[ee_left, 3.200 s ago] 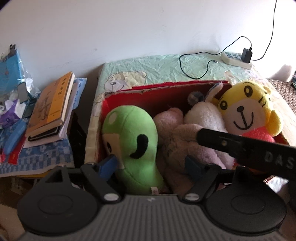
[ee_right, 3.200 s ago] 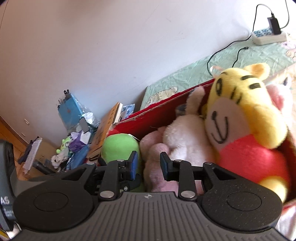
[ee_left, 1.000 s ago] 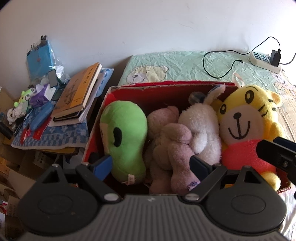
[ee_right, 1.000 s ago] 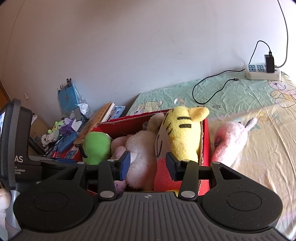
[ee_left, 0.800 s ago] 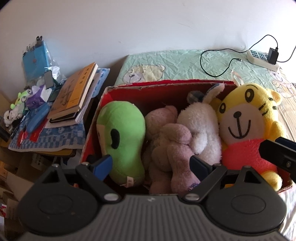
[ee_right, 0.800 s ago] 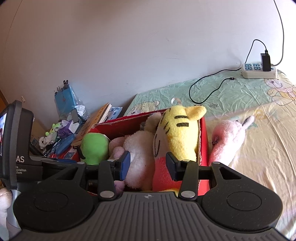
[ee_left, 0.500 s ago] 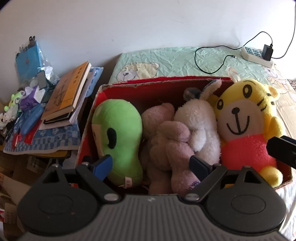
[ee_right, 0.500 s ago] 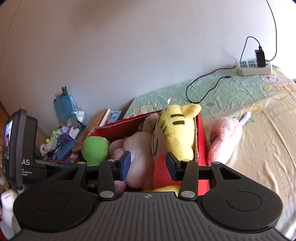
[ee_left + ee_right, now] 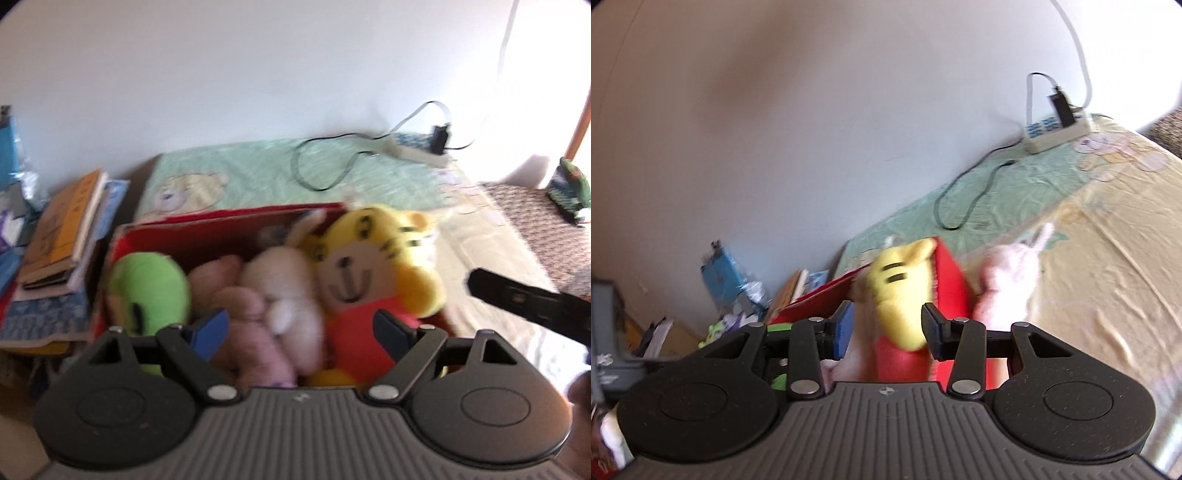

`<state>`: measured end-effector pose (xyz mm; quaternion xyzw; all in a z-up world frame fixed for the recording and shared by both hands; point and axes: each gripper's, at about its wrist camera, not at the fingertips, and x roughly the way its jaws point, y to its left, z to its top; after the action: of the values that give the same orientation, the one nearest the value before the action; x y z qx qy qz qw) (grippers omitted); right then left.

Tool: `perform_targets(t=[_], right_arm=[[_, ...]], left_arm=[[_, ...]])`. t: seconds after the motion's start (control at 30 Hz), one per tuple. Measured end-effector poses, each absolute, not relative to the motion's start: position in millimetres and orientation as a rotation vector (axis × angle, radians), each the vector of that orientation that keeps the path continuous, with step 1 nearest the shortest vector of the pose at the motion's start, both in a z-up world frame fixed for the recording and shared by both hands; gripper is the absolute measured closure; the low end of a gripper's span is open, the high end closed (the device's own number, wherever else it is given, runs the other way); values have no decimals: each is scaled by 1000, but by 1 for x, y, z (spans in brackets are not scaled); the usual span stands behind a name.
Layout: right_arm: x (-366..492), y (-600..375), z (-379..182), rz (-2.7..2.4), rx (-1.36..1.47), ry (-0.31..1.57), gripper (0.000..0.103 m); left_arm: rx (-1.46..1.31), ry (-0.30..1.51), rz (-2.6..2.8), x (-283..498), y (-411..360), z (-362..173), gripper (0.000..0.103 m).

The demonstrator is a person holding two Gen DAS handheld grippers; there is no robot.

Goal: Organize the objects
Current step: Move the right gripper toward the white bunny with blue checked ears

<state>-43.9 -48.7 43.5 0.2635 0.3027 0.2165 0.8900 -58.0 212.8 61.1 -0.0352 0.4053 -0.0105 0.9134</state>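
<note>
the pink bunny (image 9: 1008,284) lies on the bed just right of the red box (image 9: 951,284), nearer the right gripper (image 9: 886,330), fingers narrow and empty; left gripper (image 9: 301,330) wide, just closing on nothing.

Both views are going blurry now, so the hands are clearly on the move. The left gripper (image 9: 299,328) has just been closing its jaws a bit, nothing between them, and it's pulling back, so the red cardboard box (image 9: 236,218) of plush toys is looking smaller and sitting lower than a second ago. The right gripper (image 9: 884,332) is rolling, tilting the bed, with the pink plush bunny (image 9: 1008,284) outside the box showing nearer its fingers.
</note>
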Motion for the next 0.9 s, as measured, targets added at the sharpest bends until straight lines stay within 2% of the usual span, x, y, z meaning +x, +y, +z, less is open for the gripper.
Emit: perform_targets(t=[0.27,0.9], right_arm=[[-23,-70,14,372,561,721,59],[60,-69,-44,411,693,968,58]], left_arm=[[-122,812,-137,-61,186,57,22],[-179,805,-57,-68,160,49,23]])
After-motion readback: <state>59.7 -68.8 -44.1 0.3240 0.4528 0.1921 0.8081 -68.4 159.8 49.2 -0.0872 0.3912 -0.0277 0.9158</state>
